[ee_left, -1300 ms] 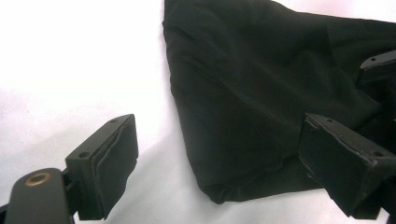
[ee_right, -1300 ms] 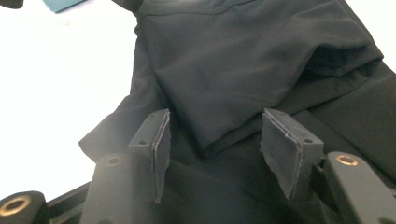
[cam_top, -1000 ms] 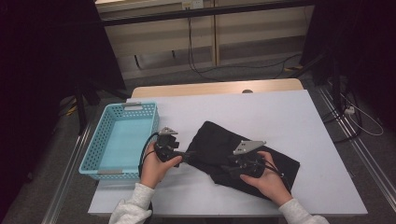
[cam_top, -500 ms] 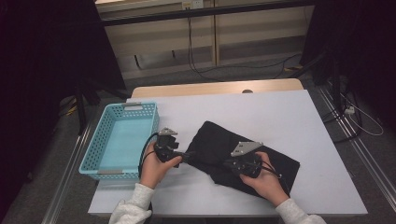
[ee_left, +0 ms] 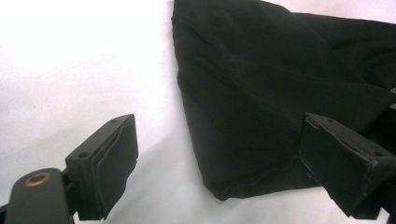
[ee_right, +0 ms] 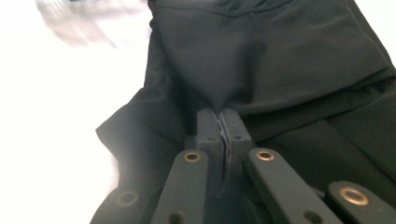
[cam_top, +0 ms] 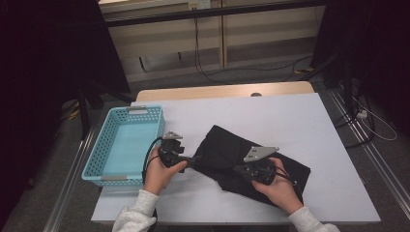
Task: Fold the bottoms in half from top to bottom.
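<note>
While right tool (ee_right: 223, 122) pinches black cloth (cam_top: 241, 157) fold mid-frame, having just closed, left tool (ee_left: 224, 163) gapes, cloth corner between jaws, long axis toward lower right.

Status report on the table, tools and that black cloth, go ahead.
Right tool just closed, pinching black cloth. Left tool open around its corner. Blue basket left, clear of work.

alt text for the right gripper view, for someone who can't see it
The right claw is shut, pinching a fold of the black fabric garment so the cloth pulls into a peak. The garment lies crumpled on a white table.
</note>
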Motion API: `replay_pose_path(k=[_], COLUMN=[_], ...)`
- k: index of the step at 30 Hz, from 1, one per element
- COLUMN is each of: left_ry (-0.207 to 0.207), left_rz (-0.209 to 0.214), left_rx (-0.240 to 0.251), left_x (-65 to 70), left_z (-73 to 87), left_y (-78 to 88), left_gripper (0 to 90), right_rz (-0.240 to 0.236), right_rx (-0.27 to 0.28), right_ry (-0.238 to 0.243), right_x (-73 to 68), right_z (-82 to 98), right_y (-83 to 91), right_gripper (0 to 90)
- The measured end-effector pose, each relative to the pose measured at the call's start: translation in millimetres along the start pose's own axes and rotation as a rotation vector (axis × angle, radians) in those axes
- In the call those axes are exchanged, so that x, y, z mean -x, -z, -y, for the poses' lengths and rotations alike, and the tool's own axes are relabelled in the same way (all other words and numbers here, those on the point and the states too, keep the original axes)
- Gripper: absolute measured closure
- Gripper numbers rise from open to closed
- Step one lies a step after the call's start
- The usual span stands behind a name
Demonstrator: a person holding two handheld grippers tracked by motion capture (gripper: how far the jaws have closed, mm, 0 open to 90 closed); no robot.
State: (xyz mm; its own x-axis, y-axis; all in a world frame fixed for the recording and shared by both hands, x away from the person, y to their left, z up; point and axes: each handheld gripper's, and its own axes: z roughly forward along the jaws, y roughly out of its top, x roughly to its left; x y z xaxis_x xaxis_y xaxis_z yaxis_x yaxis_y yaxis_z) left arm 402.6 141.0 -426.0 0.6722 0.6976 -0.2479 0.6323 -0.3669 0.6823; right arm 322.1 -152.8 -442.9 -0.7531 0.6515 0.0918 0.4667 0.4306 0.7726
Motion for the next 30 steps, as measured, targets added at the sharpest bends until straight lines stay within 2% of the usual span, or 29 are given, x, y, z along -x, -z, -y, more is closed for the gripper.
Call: replay_pose_path(k=[8,24,30], left_ry=[-0.004,-0.008,-0.007], left_rz=[0.004,0.005,0.006], left_rx=[-0.001,-0.007,-0.005], left_x=[1.3,1.3,1.3], left_z=[-1.1,-1.6,-2.0], left_y=[-0.3,-0.3,0.1], left_gripper=[12.3,12.3,12.3], right_rz=[0.001,-0.009,-0.010], right_rx=[0.012,0.011,0.014], right_ry=[-0.005,-0.004,-0.018], right_x=[1.6,2.7,4.1], right_z=[2.7,5.0,8.6], right_y=[7.6,11.9,18.4], right_gripper=[89.0,89.0,89.0])
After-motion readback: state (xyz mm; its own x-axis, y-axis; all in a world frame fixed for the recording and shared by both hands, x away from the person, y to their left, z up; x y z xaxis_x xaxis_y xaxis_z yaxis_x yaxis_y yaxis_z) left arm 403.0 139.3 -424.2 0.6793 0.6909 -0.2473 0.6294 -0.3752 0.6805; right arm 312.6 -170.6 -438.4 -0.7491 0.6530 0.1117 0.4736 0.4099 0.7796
